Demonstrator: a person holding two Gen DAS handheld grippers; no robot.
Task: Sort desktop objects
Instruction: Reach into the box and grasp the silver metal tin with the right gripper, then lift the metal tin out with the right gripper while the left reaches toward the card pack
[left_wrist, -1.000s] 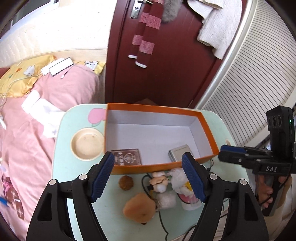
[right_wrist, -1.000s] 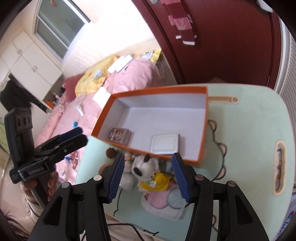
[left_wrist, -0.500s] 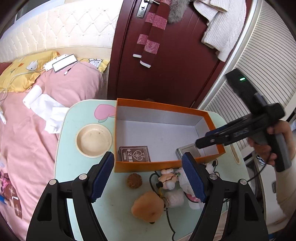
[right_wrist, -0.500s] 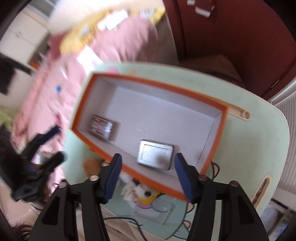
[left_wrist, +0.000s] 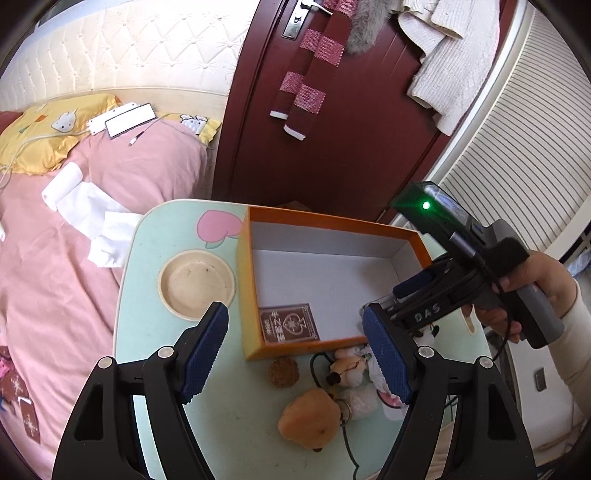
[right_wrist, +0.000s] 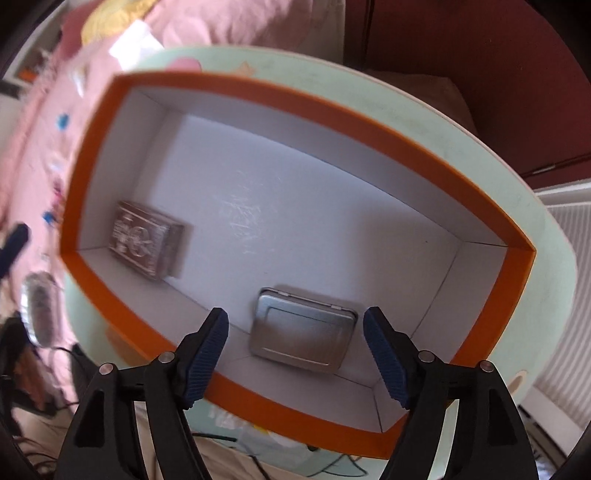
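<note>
Now, in the lower middle of the frame, inside the orange box (right_wrist: 476, 206), a stiff, smooth, likely light tin (right_wrist: 303, 334), best pinched across its short flat sides, between the released right tongs (right_wrist: 295, 347).

**Both tools spread wide, nothing held**

My left tool (left_wrist: 295, 354) hangs forward with its blue-padded fingers (left_wrist: 205, 349) wide apart, empty between them. My right tool (right_wrist: 295, 350) is just as wide, pads (right_wrist: 384, 360) spread, gripping nothing. From the left view I see my right hand (left_wrist: 524, 295) wrapped around the right tool's handle, pale sleeve at the wrist, the tool angled downward and to my left, a green light glowing on its back.
</note>
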